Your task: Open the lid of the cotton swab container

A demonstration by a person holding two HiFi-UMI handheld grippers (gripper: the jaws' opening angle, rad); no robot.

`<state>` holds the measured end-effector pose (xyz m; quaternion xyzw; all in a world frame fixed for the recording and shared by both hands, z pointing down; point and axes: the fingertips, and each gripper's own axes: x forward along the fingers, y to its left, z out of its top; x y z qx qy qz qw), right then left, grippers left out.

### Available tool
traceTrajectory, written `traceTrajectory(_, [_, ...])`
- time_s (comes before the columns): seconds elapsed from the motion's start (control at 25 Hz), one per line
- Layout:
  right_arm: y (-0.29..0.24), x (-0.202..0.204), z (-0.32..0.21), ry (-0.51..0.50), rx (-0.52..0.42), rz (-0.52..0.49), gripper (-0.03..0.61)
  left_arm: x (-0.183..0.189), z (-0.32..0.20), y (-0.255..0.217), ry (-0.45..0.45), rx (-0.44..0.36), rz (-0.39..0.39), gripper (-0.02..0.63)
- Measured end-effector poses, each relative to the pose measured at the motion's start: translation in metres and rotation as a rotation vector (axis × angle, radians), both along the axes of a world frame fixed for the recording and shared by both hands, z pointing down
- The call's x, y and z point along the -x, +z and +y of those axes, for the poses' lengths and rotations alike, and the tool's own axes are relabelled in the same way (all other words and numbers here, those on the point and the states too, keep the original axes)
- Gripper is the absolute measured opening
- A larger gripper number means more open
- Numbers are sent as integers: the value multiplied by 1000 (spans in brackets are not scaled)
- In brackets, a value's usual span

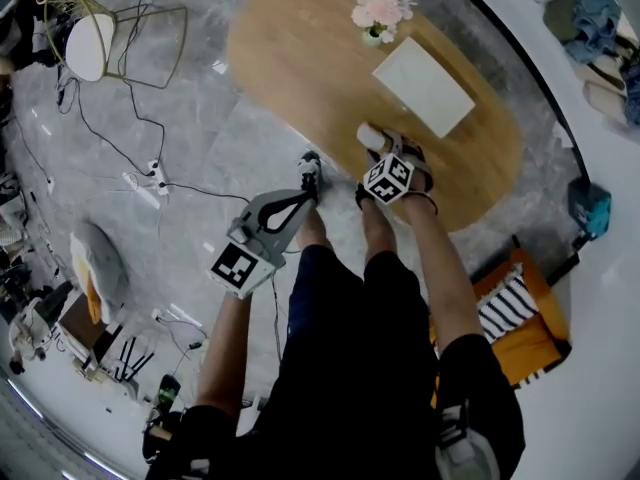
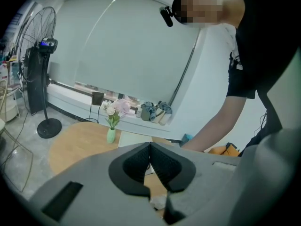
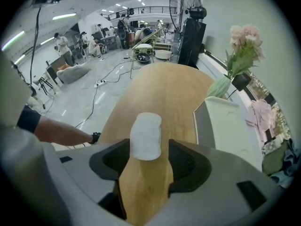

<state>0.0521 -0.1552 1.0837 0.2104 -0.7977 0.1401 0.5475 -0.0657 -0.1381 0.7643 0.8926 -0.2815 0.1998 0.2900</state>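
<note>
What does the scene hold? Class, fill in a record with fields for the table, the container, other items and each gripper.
table: oval, wooden
cotton swab container: white, on the table near its edge
other items: white box; vase of flowers, both further along the table
left gripper: shut, empty, beside the table's edge
right gripper: open, one jaw either side of the container, pads not touching it

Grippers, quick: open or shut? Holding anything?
Left gripper: jaws shut, empty.
Right gripper: jaws open, gripping nothing; cotton swab container right ahead.
</note>
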Motion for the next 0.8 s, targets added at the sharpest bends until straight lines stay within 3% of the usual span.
traceTrajectory(0.16, [15,0,1,-10,38,20,233,5,-1,3,-2,6,-12,0])
traceTrajectory(0.2, [16,-1,2,-8,44,22,193,6,-1,4,-5,8,-13,0])
traceTrajectory(0.4, [11,-7,2,30,77,21,187,12,-4,0,-20,9,-14,0])
traceTrajectory(0.8, [-68,-12,17,36,75,-22,187,33,3,-37,-29,-6,-45,0])
